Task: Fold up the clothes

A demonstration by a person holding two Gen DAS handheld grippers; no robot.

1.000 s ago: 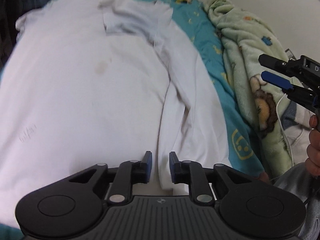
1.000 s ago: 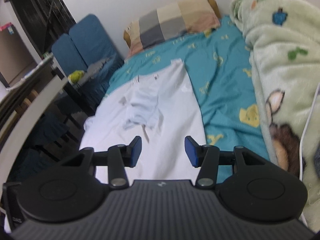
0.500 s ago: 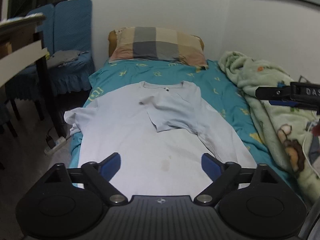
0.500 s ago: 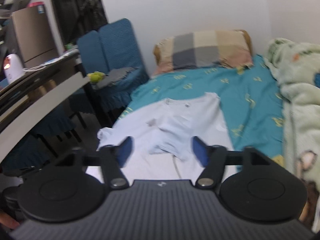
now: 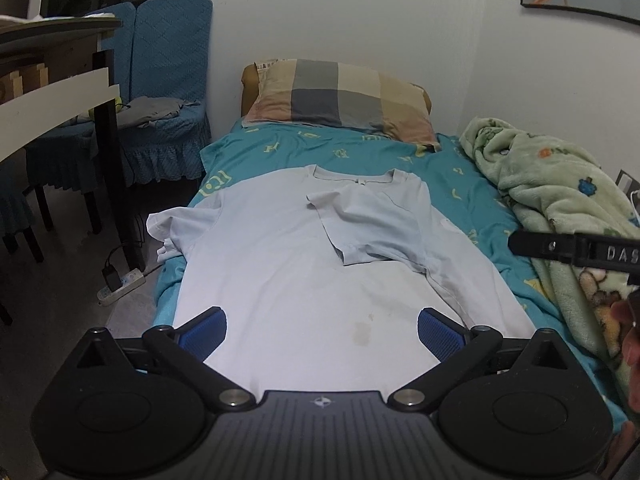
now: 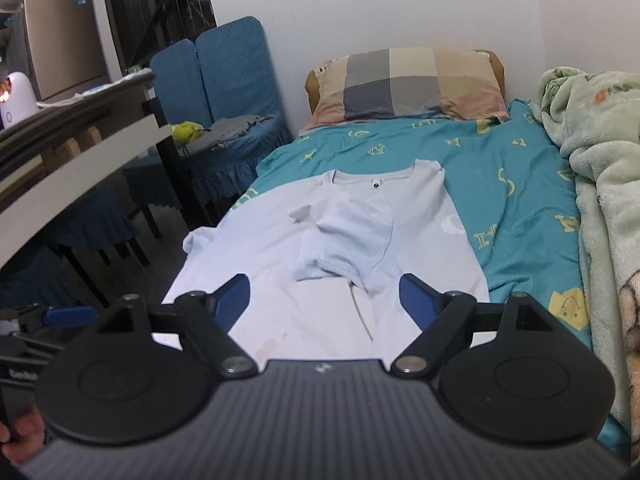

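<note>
left wrist view is showing the shirt (image 5: pixel 280 264) lying flat, collar toward the pillow (image 5: pixel 340 98), spread along the bed (image 5: pixel 472 196) so its length is giving room for folding. one side panel and its sleeve (image 5: pixel 368 228) are lying folded in across the chest, which is why that edge is running straight down the body; the opposite sleeve (image 5: pixel 172 228) is hanging unfolded over the bed edge, so the fold is judged about half made.

left gripper (image 5: pixel 322 330) is hovering over the hem with its jaws spread wide after just opening, nothing between them and no cloth touching the pads. right gripper (image 6: pixel 324 298) is likewise standing wide after opening, gripping nothing, the folded sleeve showing beyond its gap.

both appear to be standing clear above the cloth, probably so the fold is lying undisturbed. blanket (image 5: pixel 560 208) is sitting bunched beside the shirt, apart from it.

next grip is judged to be the hanging sleeve.
</note>
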